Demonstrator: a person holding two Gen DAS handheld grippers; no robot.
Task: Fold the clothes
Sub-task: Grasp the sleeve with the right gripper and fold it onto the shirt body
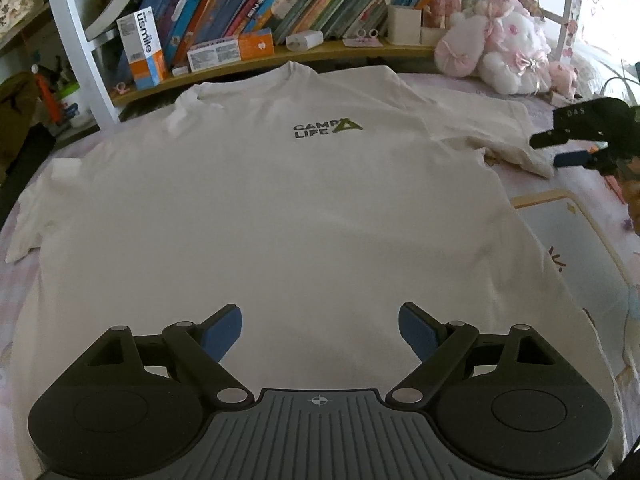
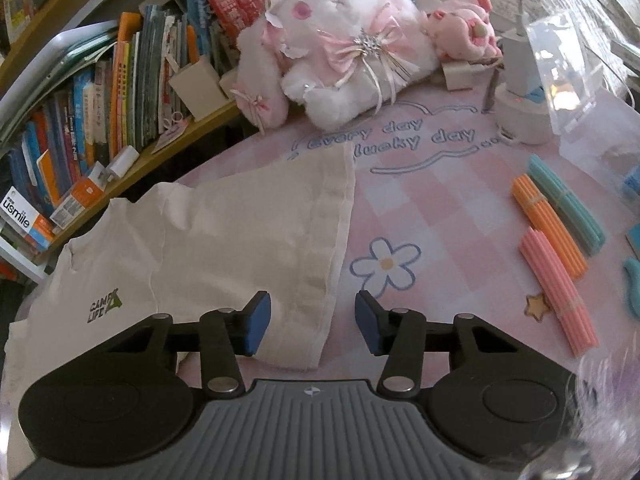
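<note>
A cream T-shirt (image 1: 280, 208) lay flat across the frame's middle on a pink checked cloth (image 2: 440, 216), bookshelf (image 1: 248, 12) and plush toy (image 2: 340, 52) along the top. The left gripper (image 1: 320, 332) hung released low over the hem. The right gripper (image 2: 312, 322) stood unclenched astride the sleeve (image 2: 304, 240) edge, pads not pressing.

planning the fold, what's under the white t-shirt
The t-shirt lies flat on a pink checked cloth that shows around its edges. Whatever lies beneath its middle is covered.

Left wrist view low over T-shirt (image 1: 280, 208) hem, right wrist view at its sleeve, both facing bookshelf (image 1: 280, 52).
</note>
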